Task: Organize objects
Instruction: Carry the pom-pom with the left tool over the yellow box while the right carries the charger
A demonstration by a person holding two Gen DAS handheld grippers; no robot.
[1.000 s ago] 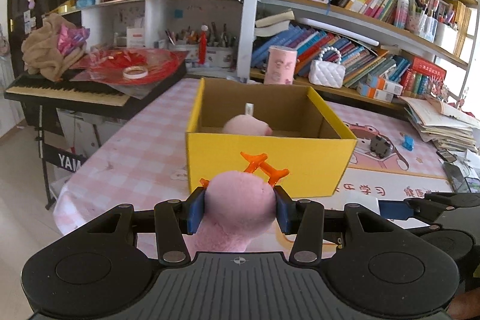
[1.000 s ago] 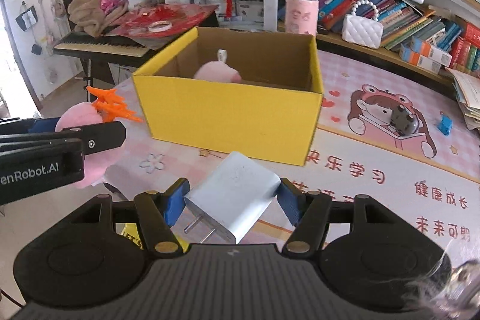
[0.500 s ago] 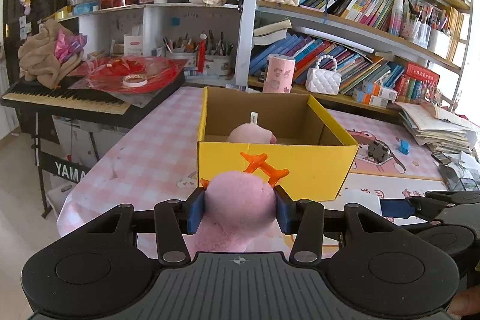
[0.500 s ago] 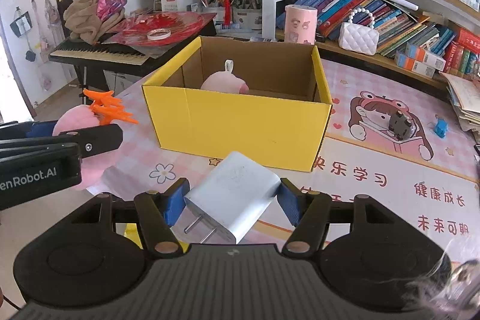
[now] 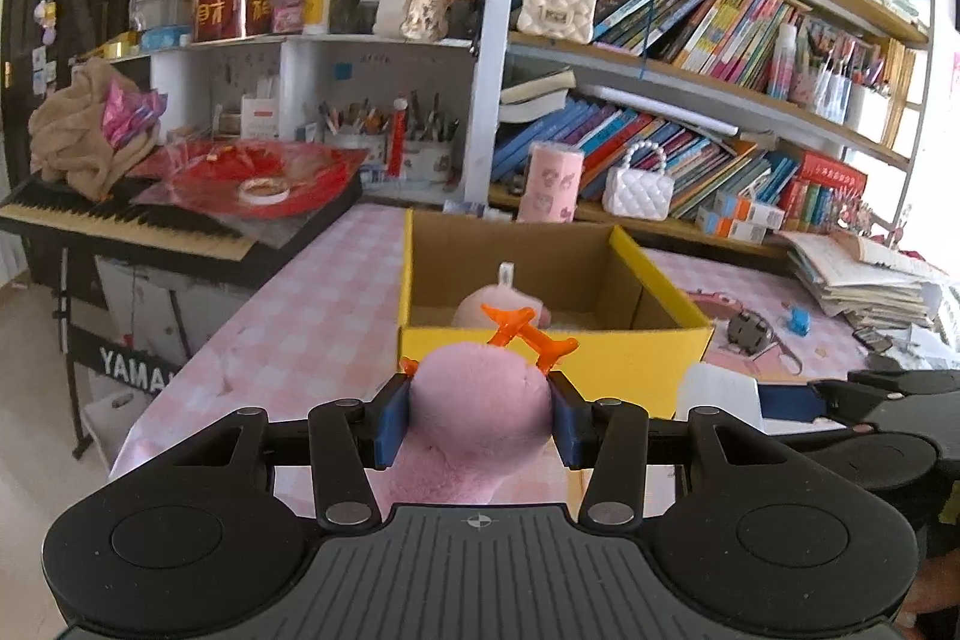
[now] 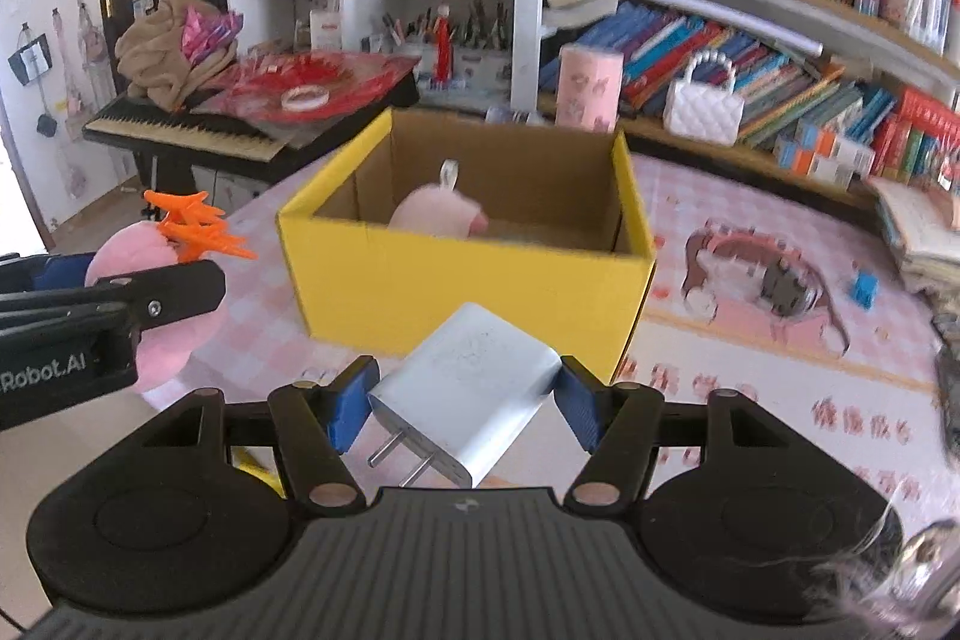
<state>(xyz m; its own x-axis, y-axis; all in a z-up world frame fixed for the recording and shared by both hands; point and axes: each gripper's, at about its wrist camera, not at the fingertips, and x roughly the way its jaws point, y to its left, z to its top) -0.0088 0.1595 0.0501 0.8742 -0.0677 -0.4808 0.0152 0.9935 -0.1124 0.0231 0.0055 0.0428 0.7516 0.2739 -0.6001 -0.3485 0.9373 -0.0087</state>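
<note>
A yellow cardboard box [image 5: 624, 361] [image 6: 420, 280] stands open on the pink checked table, with a pink plush toy [image 5: 501, 301] [image 6: 438, 217] inside. My left gripper [image 5: 480, 421] is shut on a pink plush toy with orange antlers [image 5: 480, 400], held in front of the box's near wall; it also shows at the left of the right wrist view [image 6: 150, 256]. My right gripper [image 6: 465, 400] is shut on a white plug charger [image 6: 468, 394], its prongs pointing back at me, held before the box's front wall. The charger also shows in the left wrist view [image 5: 720, 394].
A keyboard piano [image 5: 138, 220] stands left of the table. Bookshelves [image 5: 690, 112] line the back. A small dark object [image 6: 786, 292] and a blue piece [image 6: 864, 289] lie on the pink cartoon mat [image 6: 780, 370] right of the box. A stack of papers [image 5: 870, 280] lies at far right.
Both grippers have risen with their loads, so I look more down into the box. Both grips are unchanged.
</note>
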